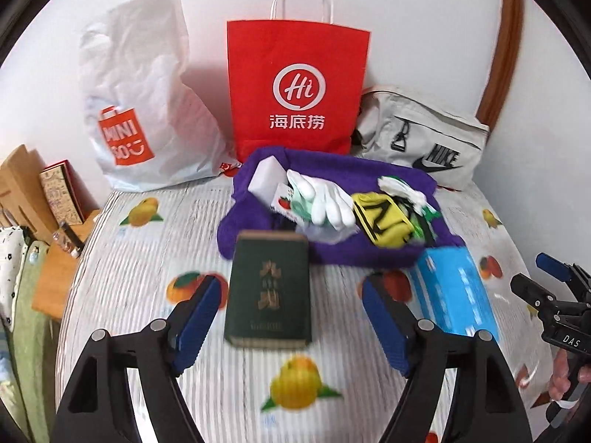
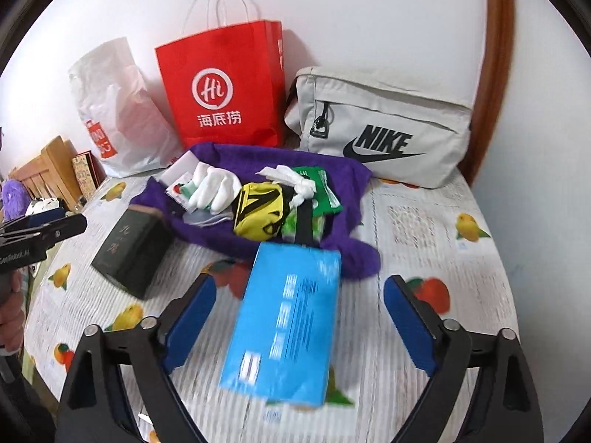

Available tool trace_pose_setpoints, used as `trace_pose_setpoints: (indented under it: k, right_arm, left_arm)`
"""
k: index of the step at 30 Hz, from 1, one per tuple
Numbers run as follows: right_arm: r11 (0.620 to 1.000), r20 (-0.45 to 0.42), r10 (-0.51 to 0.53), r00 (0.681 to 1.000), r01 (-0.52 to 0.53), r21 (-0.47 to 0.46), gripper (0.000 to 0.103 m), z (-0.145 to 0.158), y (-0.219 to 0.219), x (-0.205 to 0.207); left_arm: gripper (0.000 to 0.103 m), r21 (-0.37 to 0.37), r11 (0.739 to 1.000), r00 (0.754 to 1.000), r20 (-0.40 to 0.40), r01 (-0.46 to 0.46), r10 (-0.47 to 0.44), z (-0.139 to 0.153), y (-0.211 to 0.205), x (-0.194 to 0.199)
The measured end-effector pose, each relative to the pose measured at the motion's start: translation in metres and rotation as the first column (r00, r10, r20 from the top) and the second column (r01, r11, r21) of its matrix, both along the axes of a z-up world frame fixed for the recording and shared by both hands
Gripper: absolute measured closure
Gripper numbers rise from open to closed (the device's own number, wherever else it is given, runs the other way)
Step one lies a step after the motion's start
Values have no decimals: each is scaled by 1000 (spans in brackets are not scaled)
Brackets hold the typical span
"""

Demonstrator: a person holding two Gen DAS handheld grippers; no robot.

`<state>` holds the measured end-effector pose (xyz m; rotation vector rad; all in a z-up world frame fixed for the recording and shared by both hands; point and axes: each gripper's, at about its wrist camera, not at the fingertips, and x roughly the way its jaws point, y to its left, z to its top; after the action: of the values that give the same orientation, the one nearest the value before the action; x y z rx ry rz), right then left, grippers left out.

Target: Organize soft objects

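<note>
A: The soft things sit in a heap on the purple cloth (image 1: pixel 332 247) at the far middle of the bed: white gloves (image 1: pixel 325 199), a yellow pouch (image 1: pixel 380 221), green packets (image 2: pixel 317 184). We cannot make out what lies under them, and the near edge of the cloth is hidden behind the two boxes.

B: The print on the green box (image 1: pixel 267 291) and the blue box (image 2: pixel 288 325) is blurred; we cannot read either.

A: Our left gripper (image 1: pixel 291 317) points down at the bed, jaws wide apart. The green box lies between them, but neither pad touches it.

B: Our right gripper (image 2: pixel 301 321) slants down the same way, spread wider still, with the blue box lying loose between its fingers (image 2: pixel 410 328). A hand (image 1: pixel 569 380) shows at the right rim of the left view, cut off.

A: Beyond the cloth, a white bag (image 1: pixel 147 110), a red bag (image 1: pixel 295 88) and a grey pouch (image 2: pixel 380 129) line the wall. The sheet (image 1: pixel 147 258) is open on the left, up to the bed's edge.
</note>
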<state>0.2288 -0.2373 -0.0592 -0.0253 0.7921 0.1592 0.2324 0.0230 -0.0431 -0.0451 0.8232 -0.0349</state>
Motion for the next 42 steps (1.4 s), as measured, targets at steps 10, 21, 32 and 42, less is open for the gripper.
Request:
trace_pose_setpoints:
  k: [10, 21, 32, 42]
  right_arm:
    - [998, 54, -58, 997, 56, 39, 5, 8, -7, -89]
    - [996, 96, -62, 993, 55, 75, 5, 17, -6, -167]
    - [997, 135, -65, 989, 59, 50, 5, 29, 0, -214]
    - [996, 135, -72, 988, 65, 53, 5, 29, 2, -226]
  left_arm:
    - [12, -25, 1000, 998, 62, 9, -8, 11, -10, -95]
    - [4, 10, 1000, 994, 110, -16, 15, 27, -26, -182]
    - [3, -6, 1000, 992, 126, -4, 5, 36, -33, -223]
    - [3, -2, 1000, 994, 106, 3, -3, 33, -36, -228]
